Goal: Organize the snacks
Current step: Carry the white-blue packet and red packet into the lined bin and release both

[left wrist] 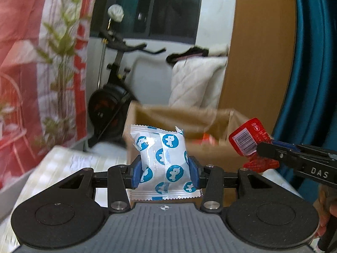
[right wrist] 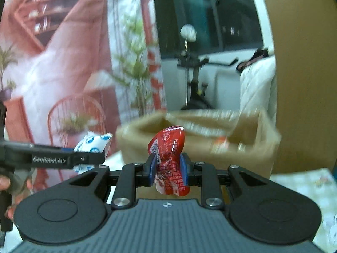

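Pinching a white packet with blue print (left wrist: 163, 158) in the left gripper (left wrist: 166, 171) and a crumpled red sachet (right wrist: 170, 162) in the right gripper (right wrist: 167, 167), the person holds both clear of the table, apparently for dropping into the open cardboard box (left wrist: 210, 118) just ahead.

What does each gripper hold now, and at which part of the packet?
The left gripper clamps the white-and-blue snack packet across its lower middle. The right gripper pinches the red snack packet around its crumpled middle.

Cardboard box (left wrist: 185, 116) contents blurred, indistinct.
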Action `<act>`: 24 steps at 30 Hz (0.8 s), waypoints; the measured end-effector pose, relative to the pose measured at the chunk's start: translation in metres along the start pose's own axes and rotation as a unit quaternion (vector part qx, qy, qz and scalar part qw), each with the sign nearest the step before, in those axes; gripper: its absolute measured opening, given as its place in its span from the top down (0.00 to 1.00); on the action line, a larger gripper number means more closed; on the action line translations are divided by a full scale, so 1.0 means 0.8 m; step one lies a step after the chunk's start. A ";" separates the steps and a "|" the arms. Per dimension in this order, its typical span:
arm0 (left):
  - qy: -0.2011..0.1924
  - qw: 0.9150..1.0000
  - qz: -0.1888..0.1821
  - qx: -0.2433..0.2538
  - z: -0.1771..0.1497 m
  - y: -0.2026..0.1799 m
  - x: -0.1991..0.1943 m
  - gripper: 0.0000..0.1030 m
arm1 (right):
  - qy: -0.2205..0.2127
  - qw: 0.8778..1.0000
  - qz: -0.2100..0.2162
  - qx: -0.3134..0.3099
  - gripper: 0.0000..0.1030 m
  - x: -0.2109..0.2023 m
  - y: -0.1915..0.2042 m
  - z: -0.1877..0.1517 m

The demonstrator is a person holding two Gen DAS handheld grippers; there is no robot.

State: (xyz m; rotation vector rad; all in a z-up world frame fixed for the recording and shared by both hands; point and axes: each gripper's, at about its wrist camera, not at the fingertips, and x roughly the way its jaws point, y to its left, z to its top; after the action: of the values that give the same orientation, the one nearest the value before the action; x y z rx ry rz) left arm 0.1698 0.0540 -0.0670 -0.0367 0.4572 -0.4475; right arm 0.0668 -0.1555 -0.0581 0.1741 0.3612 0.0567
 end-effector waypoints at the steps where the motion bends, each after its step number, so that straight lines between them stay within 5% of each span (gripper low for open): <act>1: -0.003 1.000 -0.005 -0.004 0.013 -0.001 0.009 0.54 | -0.009 1.000 -0.004 0.002 0.75 0.003 -0.005 0.012; 5: -0.004 1.000 -0.015 -0.005 0.052 -0.005 0.054 0.54 | -0.027 0.999 -0.032 0.006 0.75 0.029 -0.036 0.043; 12: 0.025 0.999 0.001 0.039 0.081 -0.027 0.146 0.53 | 0.006 0.995 -0.093 0.019 0.73 0.091 -0.086 0.051; 14: 0.028 0.999 0.008 0.043 0.083 -0.028 0.161 0.45 | 0.015 0.994 -0.100 0.029 0.67 0.104 -0.096 0.050; 24: 0.039 0.998 0.001 0.039 0.064 0.012 0.103 0.41 | 0.008 0.995 -0.082 0.063 0.62 0.061 -0.101 0.044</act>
State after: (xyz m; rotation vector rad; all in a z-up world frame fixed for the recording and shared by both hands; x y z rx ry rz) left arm 0.2619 0.0245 -0.0568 0.0558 0.5165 -0.4659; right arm 0.1265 -0.2366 -0.0574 0.2674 0.3937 -0.1265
